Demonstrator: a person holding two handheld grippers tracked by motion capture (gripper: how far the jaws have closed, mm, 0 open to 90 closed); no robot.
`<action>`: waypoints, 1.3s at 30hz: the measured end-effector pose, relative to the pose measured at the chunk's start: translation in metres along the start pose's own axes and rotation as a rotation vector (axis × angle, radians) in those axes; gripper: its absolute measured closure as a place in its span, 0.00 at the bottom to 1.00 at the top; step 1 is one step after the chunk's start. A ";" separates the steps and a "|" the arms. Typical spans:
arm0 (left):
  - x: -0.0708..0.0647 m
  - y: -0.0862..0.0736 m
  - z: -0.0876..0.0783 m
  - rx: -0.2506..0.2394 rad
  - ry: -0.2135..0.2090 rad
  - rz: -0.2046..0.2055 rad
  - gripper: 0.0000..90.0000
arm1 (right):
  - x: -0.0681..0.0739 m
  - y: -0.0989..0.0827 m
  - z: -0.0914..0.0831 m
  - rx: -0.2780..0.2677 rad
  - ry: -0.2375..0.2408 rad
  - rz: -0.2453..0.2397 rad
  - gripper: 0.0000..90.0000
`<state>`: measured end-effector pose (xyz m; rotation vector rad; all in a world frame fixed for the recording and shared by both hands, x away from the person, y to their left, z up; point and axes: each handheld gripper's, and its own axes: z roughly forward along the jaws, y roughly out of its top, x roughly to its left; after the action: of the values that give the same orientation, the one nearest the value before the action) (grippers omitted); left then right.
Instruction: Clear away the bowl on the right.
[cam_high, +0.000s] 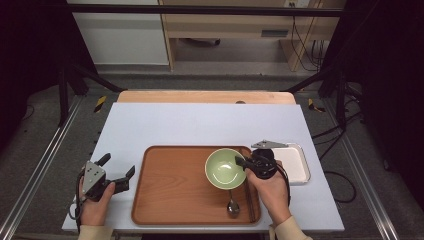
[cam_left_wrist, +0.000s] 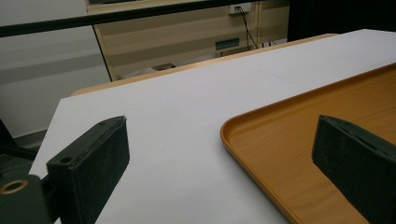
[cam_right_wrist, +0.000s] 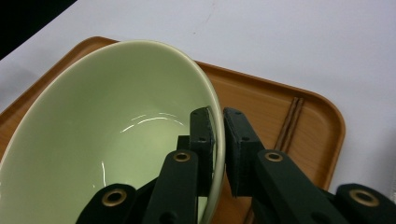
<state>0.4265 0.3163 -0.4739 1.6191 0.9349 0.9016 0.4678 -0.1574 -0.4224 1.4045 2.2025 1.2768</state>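
Between the right gripper's (cam_right_wrist: 218, 140) jaws — clamped on its rim — the green bowl (cam_right_wrist: 112, 140): likely rigid, glazed, slippery, breakable; a rim pinch probably suits it. Left gripper (cam_left_wrist: 224, 158) agape.

— What was the bowl (cam_high: 223, 168) like?

— Pale green, glazed and round, with nothing inside it; light glinted off its inner wall (cam_right_wrist: 116, 135).

— Where did it sit?

— Over the right part of the wooden tray (cam_high: 170, 192), mouth up, just above a metal spoon (cam_high: 233, 207) that lay near the tray's front edge, with dark chopsticks (cam_high: 248, 185) along the tray's right side.

— Was it free?

— No. Its right rim was pinched between the jaws of the right gripper (cam_right_wrist: 218, 122), one pad inside the wall and one outside.

— Level or tilted?

— Up close it looked tipped, though that camera may have been slanted; I could not tell whether its base touched the tray.
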 end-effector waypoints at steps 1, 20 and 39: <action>0.000 0.000 0.000 0.000 0.000 0.001 0.04 | 0.001 0.000 0.001 0.005 0.003 0.000 0.92; 0.004 0.001 -0.001 -0.035 -0.007 -0.007 0.04 | 0.019 -0.003 0.015 0.053 0.062 -0.004 0.92; 0.007 0.001 -0.003 -0.043 0.001 -0.016 0.04 | 0.032 -0.011 0.032 0.144 0.101 -0.014 0.91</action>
<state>0.4270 0.3234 -0.4719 1.5731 0.9213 0.9057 0.4633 -0.1154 -0.4425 1.4007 2.4102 1.2323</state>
